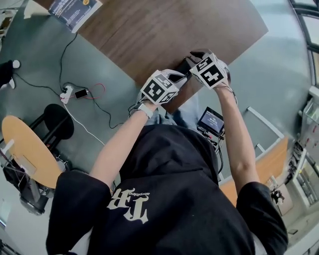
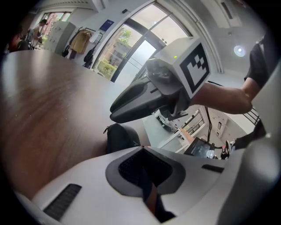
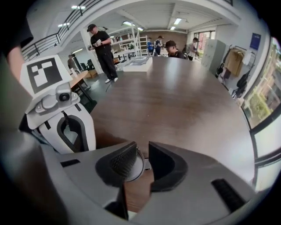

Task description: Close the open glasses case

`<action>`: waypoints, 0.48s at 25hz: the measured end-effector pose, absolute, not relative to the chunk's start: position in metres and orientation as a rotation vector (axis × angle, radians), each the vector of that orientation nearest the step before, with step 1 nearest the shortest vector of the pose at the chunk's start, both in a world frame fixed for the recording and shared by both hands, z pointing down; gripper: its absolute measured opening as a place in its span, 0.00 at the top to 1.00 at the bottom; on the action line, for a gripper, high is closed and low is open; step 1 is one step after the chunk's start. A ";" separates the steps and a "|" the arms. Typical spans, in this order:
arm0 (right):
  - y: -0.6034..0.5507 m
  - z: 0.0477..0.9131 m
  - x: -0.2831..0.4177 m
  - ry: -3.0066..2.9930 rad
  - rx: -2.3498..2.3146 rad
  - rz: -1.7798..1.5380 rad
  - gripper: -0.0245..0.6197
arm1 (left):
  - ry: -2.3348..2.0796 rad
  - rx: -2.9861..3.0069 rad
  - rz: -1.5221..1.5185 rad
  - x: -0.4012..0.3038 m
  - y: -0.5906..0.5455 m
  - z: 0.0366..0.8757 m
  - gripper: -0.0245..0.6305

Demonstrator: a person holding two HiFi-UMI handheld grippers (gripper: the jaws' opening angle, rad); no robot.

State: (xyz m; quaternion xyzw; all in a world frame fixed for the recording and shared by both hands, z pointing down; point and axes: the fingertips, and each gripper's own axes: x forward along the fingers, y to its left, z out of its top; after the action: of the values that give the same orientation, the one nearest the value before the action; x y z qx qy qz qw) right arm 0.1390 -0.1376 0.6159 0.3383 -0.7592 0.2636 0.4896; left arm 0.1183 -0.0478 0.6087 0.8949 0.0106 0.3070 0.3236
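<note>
Left gripper view: black case (image 2: 121,137) just beyond closed left tool (image 2: 143,159)

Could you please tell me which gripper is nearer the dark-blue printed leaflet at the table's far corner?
Left. The left gripper is at the near edge of the brown wooden table, on the side of the dark-blue printed leaflet; the right gripper is beside it, farther away.
</note>
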 end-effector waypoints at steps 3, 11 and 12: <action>-0.141 0.624 0.131 -1.802 0.706 0.629 0.87 | 0.029 2.352 0.801 0.119 -0.046 0.607 0.96; -0.130 0.645 0.124 -1.605 0.526 0.742 0.87 | 0.041 2.375 0.803 0.125 -0.042 0.602 0.96; -0.128 0.646 0.124 -1.582 0.518 0.752 0.87 | 0.041 2.377 0.806 0.126 -0.041 0.602 0.96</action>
State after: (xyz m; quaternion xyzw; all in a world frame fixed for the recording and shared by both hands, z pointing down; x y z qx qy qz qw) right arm 0.1244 -0.1282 0.6463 0.2246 -0.6854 0.3259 0.6112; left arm 0.1257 -0.0411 0.6016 0.9001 0.0156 0.3053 0.3103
